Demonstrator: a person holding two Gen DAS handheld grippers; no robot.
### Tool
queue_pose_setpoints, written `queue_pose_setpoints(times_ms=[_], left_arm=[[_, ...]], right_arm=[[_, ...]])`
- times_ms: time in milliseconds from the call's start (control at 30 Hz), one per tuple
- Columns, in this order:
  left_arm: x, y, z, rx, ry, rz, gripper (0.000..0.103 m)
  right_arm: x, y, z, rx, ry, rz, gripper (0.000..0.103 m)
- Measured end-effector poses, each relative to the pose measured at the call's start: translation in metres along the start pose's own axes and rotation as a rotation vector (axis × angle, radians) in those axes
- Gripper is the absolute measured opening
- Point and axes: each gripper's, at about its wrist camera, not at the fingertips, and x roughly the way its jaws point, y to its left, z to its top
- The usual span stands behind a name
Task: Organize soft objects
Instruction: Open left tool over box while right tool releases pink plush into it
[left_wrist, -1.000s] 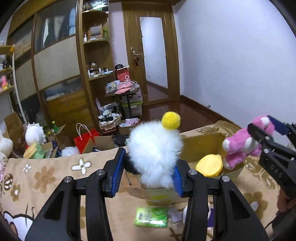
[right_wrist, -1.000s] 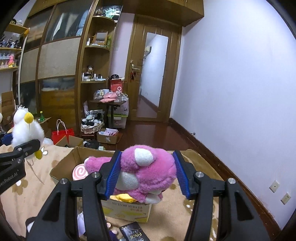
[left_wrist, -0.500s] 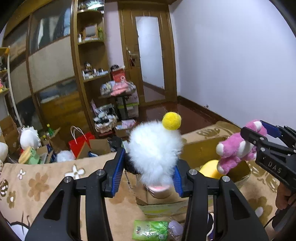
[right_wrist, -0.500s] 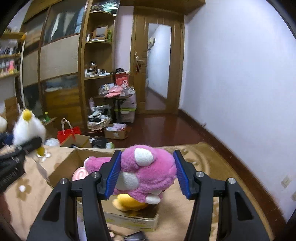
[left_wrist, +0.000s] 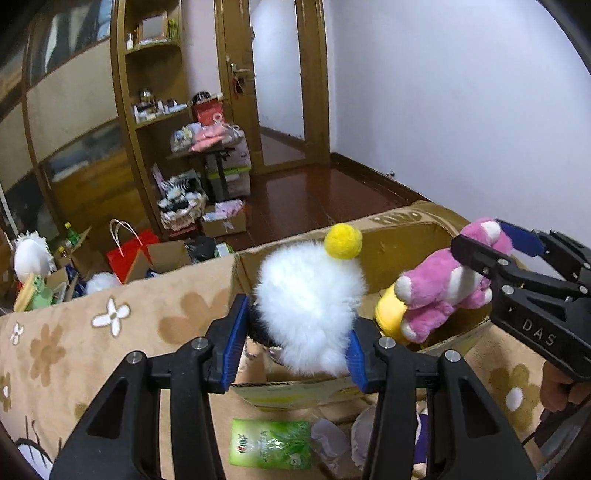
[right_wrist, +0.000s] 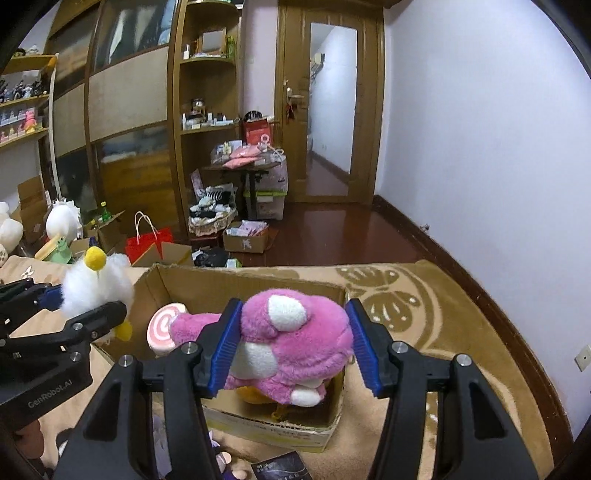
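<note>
My left gripper (left_wrist: 295, 349) is shut on a fluffy white plush with a yellow pompom (left_wrist: 310, 299), held over the near left part of an open cardboard box (left_wrist: 399, 240). My right gripper (right_wrist: 293, 345) is shut on a pink plush bear (right_wrist: 295, 343), held over the right part of the same box (right_wrist: 229, 284). Each gripper shows in the other's view: the white plush (right_wrist: 94, 282) at left, the pink bear (left_wrist: 447, 284) at right. A yellow plush (left_wrist: 388, 314) and a pink swirl cushion (right_wrist: 162, 328) lie inside the box.
The box stands on a tan flowered blanket (left_wrist: 110, 332). A green packet (left_wrist: 271, 445) and small items lie in front of it, and a dark packet (right_wrist: 280, 470). Beyond are a red bag (left_wrist: 127, 251), boxes, shelves and a door (right_wrist: 328, 110).
Both grippers have dropped lower and moved forward over the box with their plushes held. The box interior now lies right beneath both toys.
</note>
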Motion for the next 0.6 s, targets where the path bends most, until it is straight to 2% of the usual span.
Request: queue_pose_setpoints(times_ms=[200,300,367,600], left_arm=[[0.010,0.001,-0.002,-0.011,0.039,-0.032,0.048],[0.015,0.002,-0.003,-0.013,0.055,-0.031,0.059],[0.015,0.003,-0.003,-0.007,0.052,-0.009,0.071],[0.013,0.007,-0.006,-0.006,0.050,0.018,0.079]], right_arm=[[0.007,0.000,-0.004,-0.004,0.035,0.005,0.060],[0.009,0.000,-0.004,-0.006,0.041,0.009,0.061],[0.008,0.002,-0.003,-0.010,0.042,0.013,0.061],[0.005,0.001,-0.003,-0.012,0.037,0.036,0.062]])
